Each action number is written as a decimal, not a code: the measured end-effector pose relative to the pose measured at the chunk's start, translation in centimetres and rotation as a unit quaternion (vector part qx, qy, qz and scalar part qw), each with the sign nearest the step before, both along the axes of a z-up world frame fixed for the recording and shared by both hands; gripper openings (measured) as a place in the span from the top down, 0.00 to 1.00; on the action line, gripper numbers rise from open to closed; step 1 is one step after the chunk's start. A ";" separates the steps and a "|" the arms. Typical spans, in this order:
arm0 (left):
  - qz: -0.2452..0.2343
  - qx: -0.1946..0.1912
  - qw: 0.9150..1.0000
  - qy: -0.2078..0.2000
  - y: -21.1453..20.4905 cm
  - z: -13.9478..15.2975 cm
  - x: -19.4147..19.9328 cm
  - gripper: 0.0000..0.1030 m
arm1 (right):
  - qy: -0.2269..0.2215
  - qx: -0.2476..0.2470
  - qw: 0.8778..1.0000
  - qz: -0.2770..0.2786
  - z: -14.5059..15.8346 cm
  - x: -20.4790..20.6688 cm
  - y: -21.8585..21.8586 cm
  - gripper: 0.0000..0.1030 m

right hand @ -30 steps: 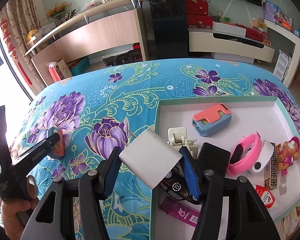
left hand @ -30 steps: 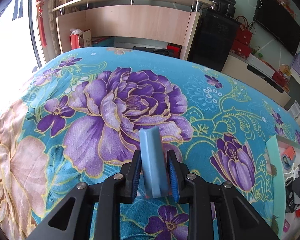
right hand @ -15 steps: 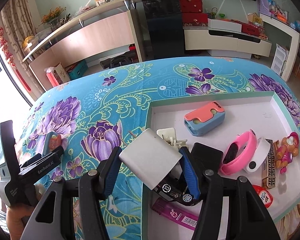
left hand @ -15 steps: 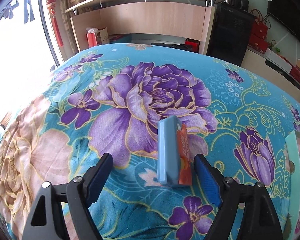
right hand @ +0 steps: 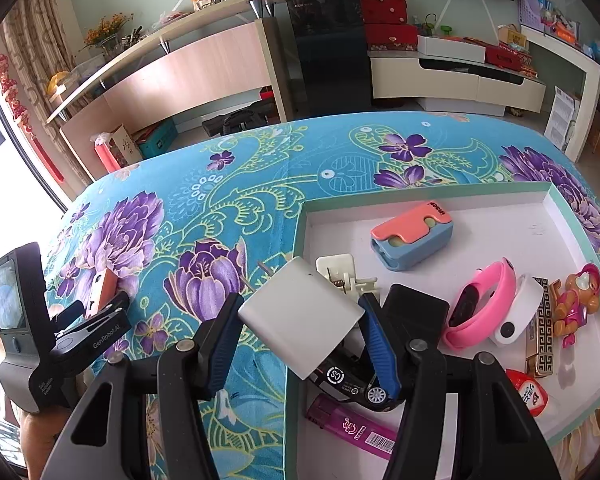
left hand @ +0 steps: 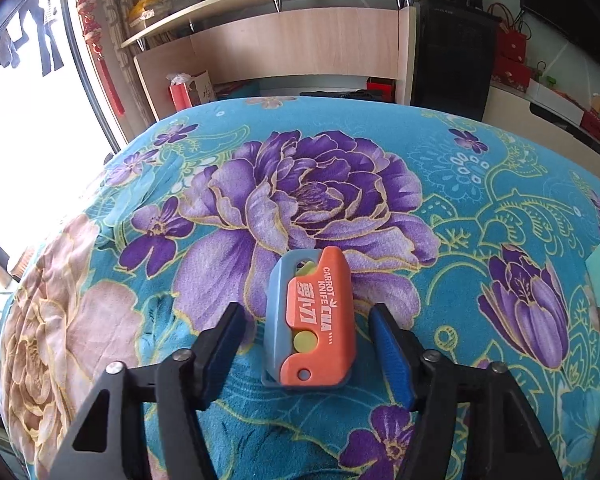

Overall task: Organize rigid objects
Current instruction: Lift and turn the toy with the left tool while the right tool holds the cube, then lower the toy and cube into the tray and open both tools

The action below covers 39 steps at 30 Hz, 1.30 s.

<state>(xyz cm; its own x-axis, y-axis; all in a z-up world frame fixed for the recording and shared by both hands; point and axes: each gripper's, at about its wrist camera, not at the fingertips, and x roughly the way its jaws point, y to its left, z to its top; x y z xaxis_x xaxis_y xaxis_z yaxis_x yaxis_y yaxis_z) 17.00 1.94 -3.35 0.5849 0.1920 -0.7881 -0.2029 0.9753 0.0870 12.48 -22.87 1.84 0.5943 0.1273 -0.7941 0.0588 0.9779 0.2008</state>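
— Lying flat between the spread fingers of the left tool (left hand: 308, 346), untouched: an orange-and-blue carrot knife (left hand: 310, 320) on the floral tabletop (left hand: 140, 264). Long axis?

— Runs straight away from the camera. The right tool (right hand: 300, 330) clamps a white block (right hand: 302, 318) over the tray's (right hand: 300, 220) near-left corner.

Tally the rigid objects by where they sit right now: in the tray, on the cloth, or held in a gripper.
In the tray: 9 (carrot knife, white clip, black block, pink band, white band, patterned box, bear figure, toy car, lighter)
On the cloth: 1 (second carrot knife)
Held by the right gripper: 1 (white block)
Total: 11
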 end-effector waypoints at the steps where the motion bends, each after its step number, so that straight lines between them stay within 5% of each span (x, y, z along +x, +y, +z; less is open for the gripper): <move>1: -0.002 0.003 1.000 0.000 -0.1 0.0 0.0 0.56 | 0.000 0.000 1.000 0.001 0.0 0.0 0.0 0.42; 9: -0.010 -0.028 1.000 -0.003 -0.2 1.2 -0.8 0.56 | 0.001 -0.003 1.000 0.004 0.0 0.0 0.2 0.42; 18: -0.069 -0.054 0.993 -0.074 -3.9 6.7 -3.3 0.56 | -0.026 -0.003 1.000 -0.002 2.1 -0.9 -0.5 0.42; 27: -0.177 -0.065 0.977 -0.100 -11.4 9.3 -5.2 0.56 | -0.031 -0.028 0.996 -0.074 3.3 -2.2 -5.8 0.42; 39: -0.310 -0.053 0.946 -0.082 -21.7 9.0 -8.6 0.56 | -0.006 -0.053 0.979 -0.199 3.4 -5.2 -15.0 0.41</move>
<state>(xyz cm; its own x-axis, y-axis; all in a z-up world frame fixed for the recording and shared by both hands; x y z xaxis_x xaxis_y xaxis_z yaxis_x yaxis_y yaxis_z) 8.44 -19.79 5.67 0.6761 -0.3023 -0.6719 0.4079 0.9130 -0.0003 7.32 -37.82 5.23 0.5899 -0.1979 -0.7829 0.4371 0.8935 0.1035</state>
